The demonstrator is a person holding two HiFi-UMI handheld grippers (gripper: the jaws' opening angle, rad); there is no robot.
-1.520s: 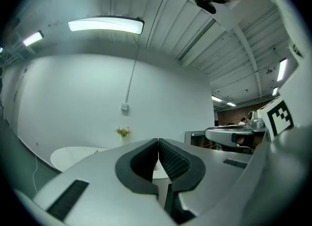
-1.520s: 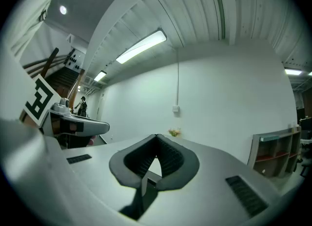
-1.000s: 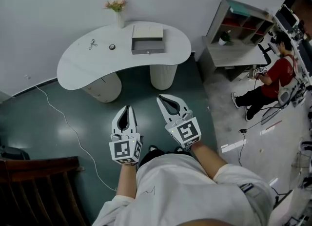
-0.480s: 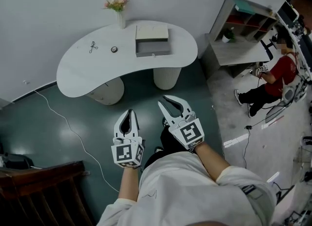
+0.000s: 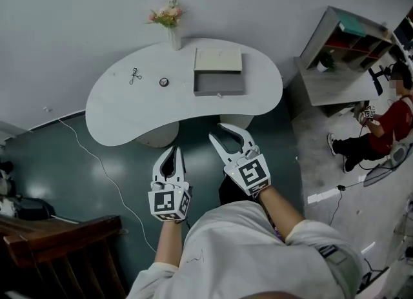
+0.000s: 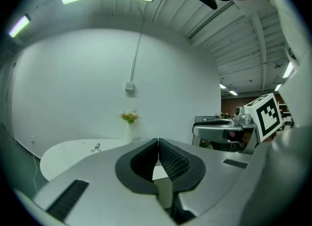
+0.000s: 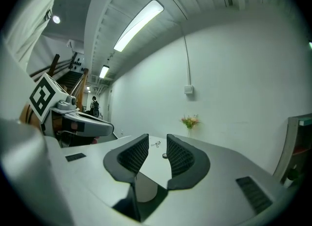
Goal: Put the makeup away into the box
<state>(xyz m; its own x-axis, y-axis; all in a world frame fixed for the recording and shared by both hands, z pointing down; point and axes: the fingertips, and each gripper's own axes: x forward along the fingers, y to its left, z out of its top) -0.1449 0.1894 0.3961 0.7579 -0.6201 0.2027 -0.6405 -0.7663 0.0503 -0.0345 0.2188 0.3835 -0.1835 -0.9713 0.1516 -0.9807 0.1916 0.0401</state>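
Observation:
On the white curved table [image 5: 129,113], in the head view, lie a black eyelash curler [image 5: 135,75] and a small round compact [image 5: 164,82]. To their right stands a grey box [image 5: 219,75] with its lid up. My left gripper [image 5: 170,154] hangs shut and empty over the floor, short of the table's near edge. My right gripper [image 5: 224,134] is beside it, its jaws opening with nothing between them. Past its fingertips the right gripper view shows the curler [image 7: 155,144] and compact [image 7: 165,155]. In the left gripper view the curler [image 6: 96,148] sits far off on the table.
A vase of flowers [image 5: 171,23] stands at the table's back edge by the wall. A dark wooden chair [image 5: 58,252] is at the lower left, and a white cable [image 5: 97,159] runs across the green floor. At the right are a shelf unit [image 5: 345,39] and a seated person [image 5: 390,126].
Both grippers and the camera have moved toward the table, which now lies closer. The right gripper's jaws have parted; the left stays shut.

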